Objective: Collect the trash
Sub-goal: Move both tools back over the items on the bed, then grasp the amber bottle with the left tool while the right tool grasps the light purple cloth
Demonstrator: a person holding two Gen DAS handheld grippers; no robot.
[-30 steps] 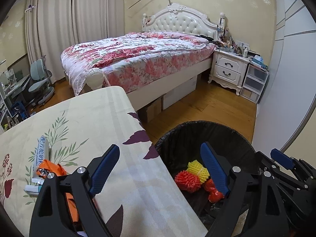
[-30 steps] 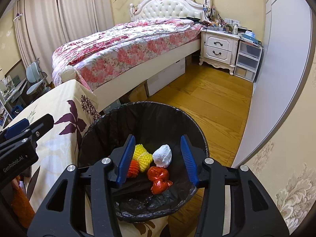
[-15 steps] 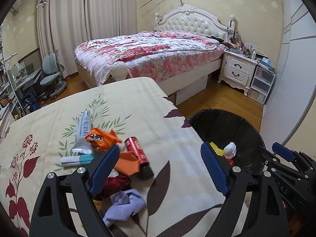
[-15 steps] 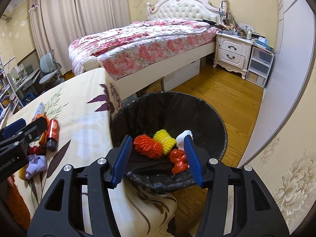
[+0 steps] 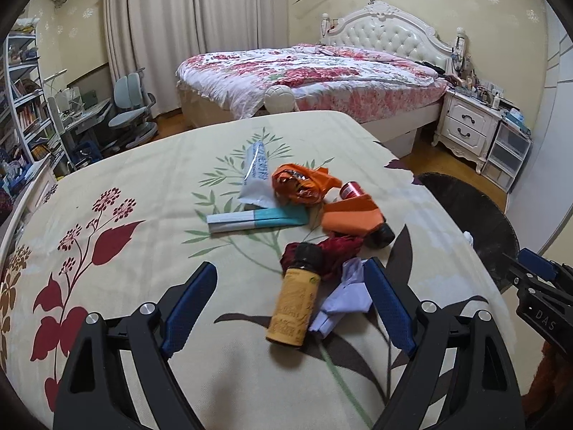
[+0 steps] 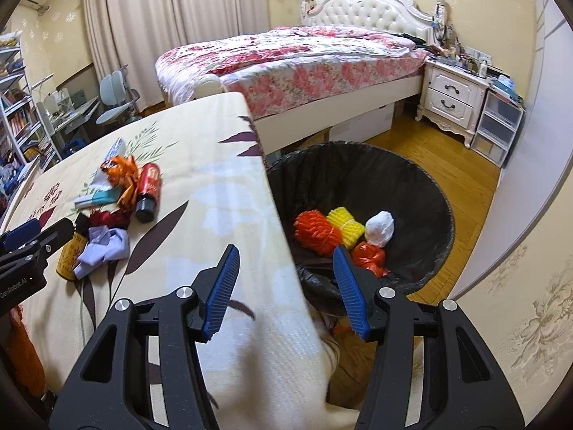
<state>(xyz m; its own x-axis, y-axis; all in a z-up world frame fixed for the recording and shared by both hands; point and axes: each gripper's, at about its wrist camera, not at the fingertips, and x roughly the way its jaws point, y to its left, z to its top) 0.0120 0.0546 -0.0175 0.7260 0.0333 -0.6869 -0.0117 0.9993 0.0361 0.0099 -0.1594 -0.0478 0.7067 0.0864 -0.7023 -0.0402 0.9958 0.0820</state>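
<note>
Trash lies on the cloth-covered table (image 5: 143,186): a yellow bottle (image 5: 295,301), crumpled lilac paper (image 5: 343,297), a dark red wad (image 5: 336,247), an orange packet (image 5: 352,216), a red can (image 6: 147,188), an orange wrapper (image 5: 297,182), a teal-white box (image 5: 256,218) and a white tube (image 5: 256,172). My left gripper (image 5: 286,304) is open and empty, its blue pads either side of the bottle and paper. My right gripper (image 6: 286,286) is open and empty over the table's edge beside the black-lined bin (image 6: 412,186), which holds red, yellow and white trash.
A bed (image 5: 322,79) with a floral cover stands beyond the table. A white nightstand (image 6: 451,100) and plastic drawers (image 6: 499,125) are at the right wall. A desk, chair (image 5: 129,114) and bookshelf are at the far left. Wooden floor surrounds the bin.
Both grippers have swung left, away from the bin and toward the table. The left gripper now faces the trash pile, with the yellow bottle between its fingers. Both stay open.
</note>
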